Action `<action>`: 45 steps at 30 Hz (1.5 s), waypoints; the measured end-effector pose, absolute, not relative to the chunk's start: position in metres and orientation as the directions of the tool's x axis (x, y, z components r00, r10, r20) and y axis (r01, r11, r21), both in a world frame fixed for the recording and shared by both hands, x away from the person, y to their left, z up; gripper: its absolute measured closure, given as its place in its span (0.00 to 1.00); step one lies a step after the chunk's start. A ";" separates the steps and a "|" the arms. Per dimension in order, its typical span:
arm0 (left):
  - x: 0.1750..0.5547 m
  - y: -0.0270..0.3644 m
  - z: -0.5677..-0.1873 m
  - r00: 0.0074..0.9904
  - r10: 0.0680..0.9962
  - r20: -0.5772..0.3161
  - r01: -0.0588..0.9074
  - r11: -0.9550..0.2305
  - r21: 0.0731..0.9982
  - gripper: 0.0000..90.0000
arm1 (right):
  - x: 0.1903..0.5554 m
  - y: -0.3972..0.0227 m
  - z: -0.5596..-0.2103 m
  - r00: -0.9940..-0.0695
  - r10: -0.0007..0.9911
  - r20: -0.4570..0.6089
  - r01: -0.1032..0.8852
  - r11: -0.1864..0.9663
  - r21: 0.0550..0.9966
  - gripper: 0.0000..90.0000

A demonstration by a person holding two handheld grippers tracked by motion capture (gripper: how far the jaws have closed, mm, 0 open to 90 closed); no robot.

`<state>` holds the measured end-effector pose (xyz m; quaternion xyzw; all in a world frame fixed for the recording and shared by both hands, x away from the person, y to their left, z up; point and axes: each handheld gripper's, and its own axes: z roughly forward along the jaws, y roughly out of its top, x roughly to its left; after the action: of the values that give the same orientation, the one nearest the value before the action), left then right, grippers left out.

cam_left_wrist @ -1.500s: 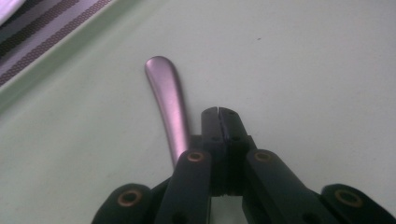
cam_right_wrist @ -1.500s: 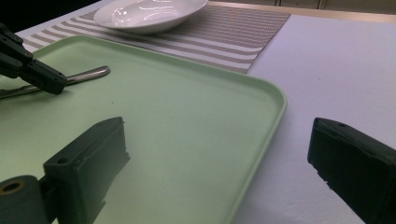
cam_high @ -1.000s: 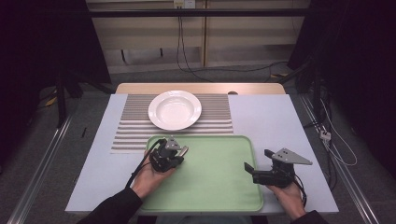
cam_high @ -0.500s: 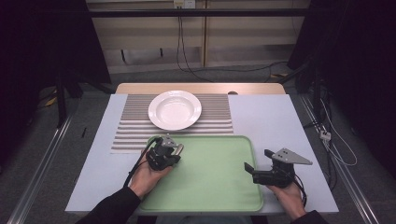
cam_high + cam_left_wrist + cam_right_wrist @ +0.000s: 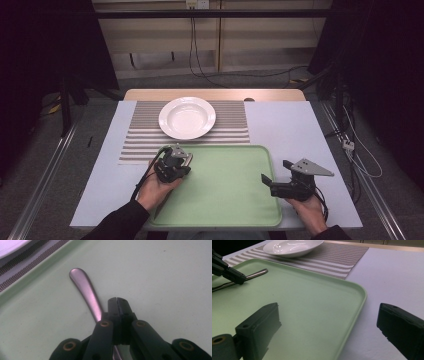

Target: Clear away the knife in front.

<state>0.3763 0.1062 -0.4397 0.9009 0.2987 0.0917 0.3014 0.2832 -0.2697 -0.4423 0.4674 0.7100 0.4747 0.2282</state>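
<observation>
While its far end hides beneath the clenched left claw (image 5: 117, 300), the utensil handle (image 5: 86, 291) shows; right claw (image 5: 329, 327) released.

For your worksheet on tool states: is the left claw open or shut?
Shut. In the left gripper view the left claw has its jaws pressed together, above the utensil handle lying on the tray.

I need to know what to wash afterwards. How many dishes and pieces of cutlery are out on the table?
2: one white plate on the striped mat, and one metal utensil handle lying on the green tray beside the left claw. Its other end is hidden, so I cannot tell which utensil.
</observation>
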 end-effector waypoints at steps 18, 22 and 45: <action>0.377 0.118 -0.437 0.780 0.626 0.003 0.512 -0.640 0.572 1.00 | 0.284 -0.269 -0.442 -0.462 0.879 0.115 0.444 0.117 0.889 0.05; 0.378 0.120 -0.437 0.784 0.621 -0.011 0.515 -0.640 0.570 1.00 | 0.284 -0.269 -0.442 -0.462 0.879 0.116 0.444 0.117 0.888 0.05; 0.378 0.146 -0.436 0.733 0.681 -0.007 0.568 -0.606 0.556 1.00 | 0.285 -0.268 -0.442 -0.464 0.878 0.115 0.446 0.120 0.887 0.05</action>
<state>0.3782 0.1464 -0.4358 0.8902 0.3507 0.1034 0.2718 0.2855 -0.2681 -0.4424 0.4646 0.7126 0.4736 0.2280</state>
